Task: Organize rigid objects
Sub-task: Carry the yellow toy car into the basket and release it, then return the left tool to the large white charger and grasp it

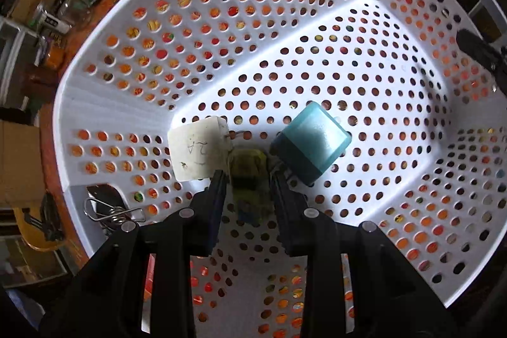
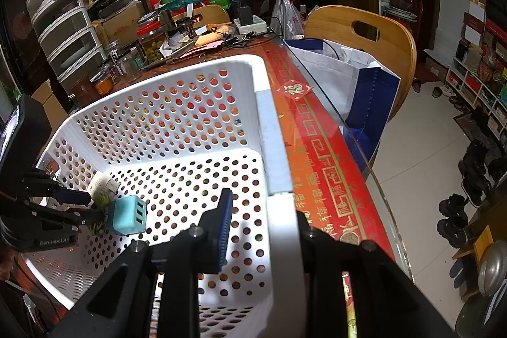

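A white perforated basket [image 1: 104, 103] stands on the table; it also shows in the right wrist view [image 2: 275, 148]. On its floor lie a white charger block [image 1: 198, 149] and a teal USB charger [image 1: 312, 143], also seen from the right as the white block [image 2: 101, 182] and the teal charger [image 2: 128, 216]. My left gripper [image 1: 248, 176] reaches into the basket and is shut on a small yellow-green object [image 1: 250, 176] between the two chargers. My right gripper [image 2: 263, 205] straddles the basket's right wall, one finger [image 2: 223, 224] inside, and grips the rim.
The table [image 2: 320, 148] has a red patterned cover under glass. Jars, boxes and bags [image 2: 152, 43] crowd its far end. A wooden chair [image 2: 364, 34] with a white-blue bag [image 2: 358, 75] stands to the right. A binder clip [image 1: 111, 211] lies beside the basket.
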A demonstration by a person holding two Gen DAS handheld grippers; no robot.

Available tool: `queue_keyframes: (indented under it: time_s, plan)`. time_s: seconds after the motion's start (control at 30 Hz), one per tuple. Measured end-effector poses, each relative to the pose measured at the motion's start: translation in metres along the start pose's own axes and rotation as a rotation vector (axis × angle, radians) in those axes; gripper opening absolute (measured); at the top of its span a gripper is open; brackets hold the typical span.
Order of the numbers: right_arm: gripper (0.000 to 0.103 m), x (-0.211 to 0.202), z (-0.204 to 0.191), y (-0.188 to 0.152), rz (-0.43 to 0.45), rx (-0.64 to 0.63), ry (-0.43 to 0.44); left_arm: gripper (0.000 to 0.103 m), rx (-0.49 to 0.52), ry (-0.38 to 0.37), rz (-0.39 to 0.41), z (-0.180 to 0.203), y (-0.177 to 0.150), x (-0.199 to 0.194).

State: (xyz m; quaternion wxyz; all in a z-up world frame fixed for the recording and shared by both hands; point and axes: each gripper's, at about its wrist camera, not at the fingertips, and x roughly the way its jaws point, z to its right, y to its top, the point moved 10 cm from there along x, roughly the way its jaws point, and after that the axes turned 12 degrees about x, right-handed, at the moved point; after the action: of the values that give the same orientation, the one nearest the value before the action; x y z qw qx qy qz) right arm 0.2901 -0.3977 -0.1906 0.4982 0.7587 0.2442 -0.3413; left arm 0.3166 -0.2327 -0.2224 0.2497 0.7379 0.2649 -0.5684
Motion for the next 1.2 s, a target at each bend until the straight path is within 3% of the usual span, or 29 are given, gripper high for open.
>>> queue_keyframes:
  time_s: [0.1,0.17,0.23,0.27,0.33,0.47,0.83,0.97,1.1,1.2]
  plan:
    - [0.025,0.000,0.000,0.000,0.001,0.004,0.002,0.033,0.002,0.050,0.085,0.003,0.003,-0.015]
    - [0.025,-0.001,0.001,0.000,0.001,0.005,0.001,0.068,0.007,0.135,0.174,0.000,0.004,-0.033]
    - [0.025,0.000,0.000,0.001,0.000,0.002,-0.004,0.091,0.002,0.291,0.293,-0.003,-0.001,-0.063]
    - [0.025,0.000,0.000,0.001,0.000,0.001,-0.007,0.095,-0.002,0.355,0.342,-0.004,-0.006,-0.076]
    - [0.025,0.000,0.000,0.002,0.000,-0.001,-0.010,0.095,-0.021,0.425,0.408,-0.009,-0.020,-0.098]
    - [0.025,0.000,0.000,0.001,0.003,-0.002,-0.017,0.096,-0.084,0.416,0.487,-0.019,-0.047,-0.121]
    - [0.025,0.000,0.002,0.001,0.000,-0.003,-0.032,0.096,-0.224,0.481,0.550,-0.072,-0.129,-0.138]
    - [0.025,0.000,0.002,0.001,0.000,-0.004,-0.036,0.103,-0.416,0.389,0.544,-0.127,-0.189,-0.115]
    - [0.025,0.000,0.003,0.001,0.002,0.001,-0.035,0.103,-0.633,0.166,0.444,-0.186,-0.251,-0.039]
    - [0.025,-0.001,0.003,0.002,0.006,0.007,-0.029,0.103,-0.680,0.076,0.402,-0.197,-0.268,0.001]
